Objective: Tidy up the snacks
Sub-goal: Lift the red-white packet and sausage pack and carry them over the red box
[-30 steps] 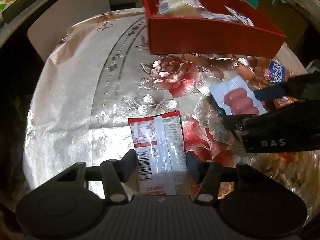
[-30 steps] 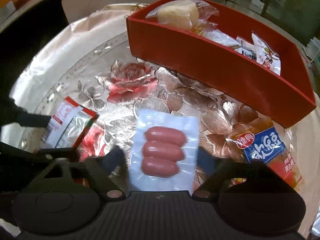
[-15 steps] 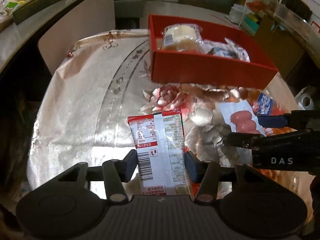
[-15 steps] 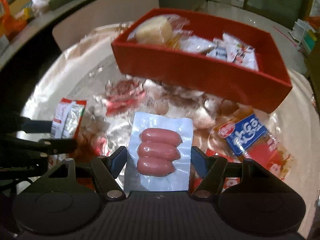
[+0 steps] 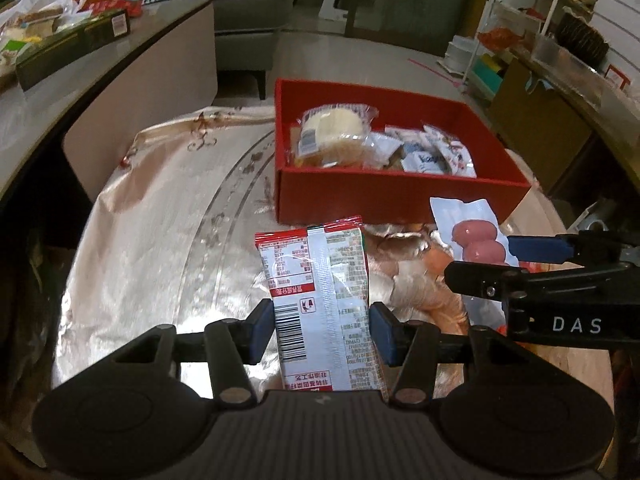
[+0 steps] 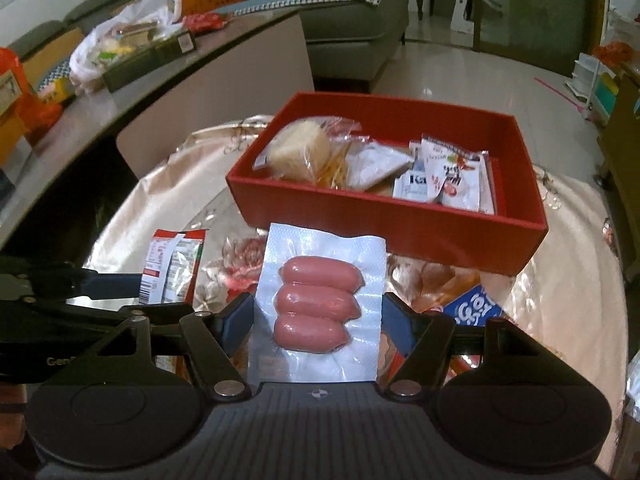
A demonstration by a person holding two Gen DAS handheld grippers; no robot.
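Observation:
My left gripper (image 5: pixel 322 326) is shut on a red and white snack packet (image 5: pixel 320 300), held by its sides above the table. My right gripper (image 6: pixel 318 320) is shut on a clear vacuum pack of three pink sausages (image 6: pixel 318 308), also lifted. In the left wrist view the right gripper (image 5: pixel 520 258) reaches in from the right with the sausage pack (image 5: pixel 474 236). The right wrist view shows the left gripper's arm at the left with the packet (image 6: pixel 172 272). Behind both stands a red box (image 5: pixel 400 196) (image 6: pixel 384 220) that holds a wrapped bun (image 5: pixel 332 134) and several small packets.
A blue and orange snack bag (image 6: pixel 472 308) lies on the floral tablecloth (image 5: pixel 168 216) under the right gripper. A counter with bags and boxes (image 6: pixel 132 52) runs along the left. A grey sofa (image 5: pixel 248 12) and shelving (image 5: pixel 532 40) stand beyond the table.
Both grippers have risen with their packs off the tablecloth and tilted up, so the inside of the red box and the room behind now show.

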